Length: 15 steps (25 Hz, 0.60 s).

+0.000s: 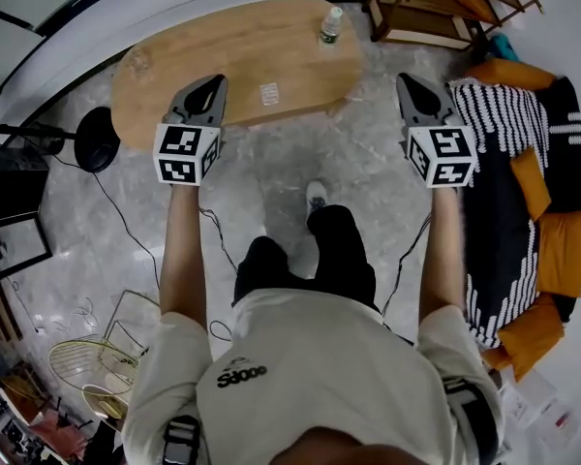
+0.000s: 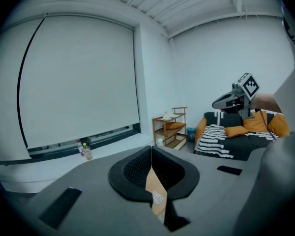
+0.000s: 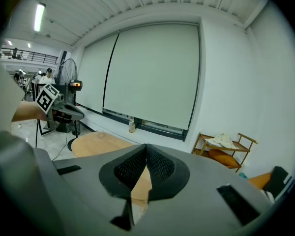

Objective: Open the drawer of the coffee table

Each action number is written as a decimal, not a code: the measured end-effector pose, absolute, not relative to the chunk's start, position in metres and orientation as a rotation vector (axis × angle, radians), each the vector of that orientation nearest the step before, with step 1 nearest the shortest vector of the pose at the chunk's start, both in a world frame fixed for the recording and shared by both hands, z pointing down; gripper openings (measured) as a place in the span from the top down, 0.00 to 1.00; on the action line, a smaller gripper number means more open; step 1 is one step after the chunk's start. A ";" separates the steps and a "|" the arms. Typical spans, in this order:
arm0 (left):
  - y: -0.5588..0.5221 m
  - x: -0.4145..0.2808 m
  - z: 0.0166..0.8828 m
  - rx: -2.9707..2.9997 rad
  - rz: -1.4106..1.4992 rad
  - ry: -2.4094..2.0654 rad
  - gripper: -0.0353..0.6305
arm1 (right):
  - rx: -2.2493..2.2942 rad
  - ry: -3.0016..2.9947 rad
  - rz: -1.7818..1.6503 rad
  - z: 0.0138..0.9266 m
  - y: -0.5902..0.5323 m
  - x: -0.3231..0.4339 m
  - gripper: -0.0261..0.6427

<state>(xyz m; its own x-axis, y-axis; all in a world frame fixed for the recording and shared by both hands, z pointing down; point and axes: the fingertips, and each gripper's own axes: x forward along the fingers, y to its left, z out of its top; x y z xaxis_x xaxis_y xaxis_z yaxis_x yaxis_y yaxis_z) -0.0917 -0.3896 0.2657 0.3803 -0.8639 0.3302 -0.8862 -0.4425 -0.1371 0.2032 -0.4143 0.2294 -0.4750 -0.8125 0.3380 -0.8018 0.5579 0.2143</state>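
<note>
Table stands ahead of the person, oval and wooden, with a bottle near its far edge; no view shows the drawer, which presumably sits under the top. Left gripper and right gripper both have their jaws pinched together on nothing, the left above the table's near edge and the right above bare floor near the sofa. Judged an approach stance: arms are held forward to reach the table's front, and the jaws must part before taking any handle.

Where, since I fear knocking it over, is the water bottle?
In the head view the water bottle stands at the coffee table's far right end, near the wooden shelf.
</note>
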 end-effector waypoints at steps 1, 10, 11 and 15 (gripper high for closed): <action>-0.392 -0.094 0.277 2.562 0.554 -1.625 0.92 | 1.327 -2.404 -0.019 0.242 -0.418 0.202 0.95; -0.402 -0.114 0.387 2.552 0.546 -1.658 0.92 | 1.347 -2.504 0.107 0.354 -0.431 0.195 0.95; -0.401 -0.116 0.399 2.548 0.541 -1.663 0.92 | 1.344 -2.505 0.103 0.365 -0.432 0.195 0.95; -0.401 -0.121 0.451 2.533 0.547 -1.677 0.92 | 1.375 -2.541 0.146 0.404 -0.440 0.198 0.95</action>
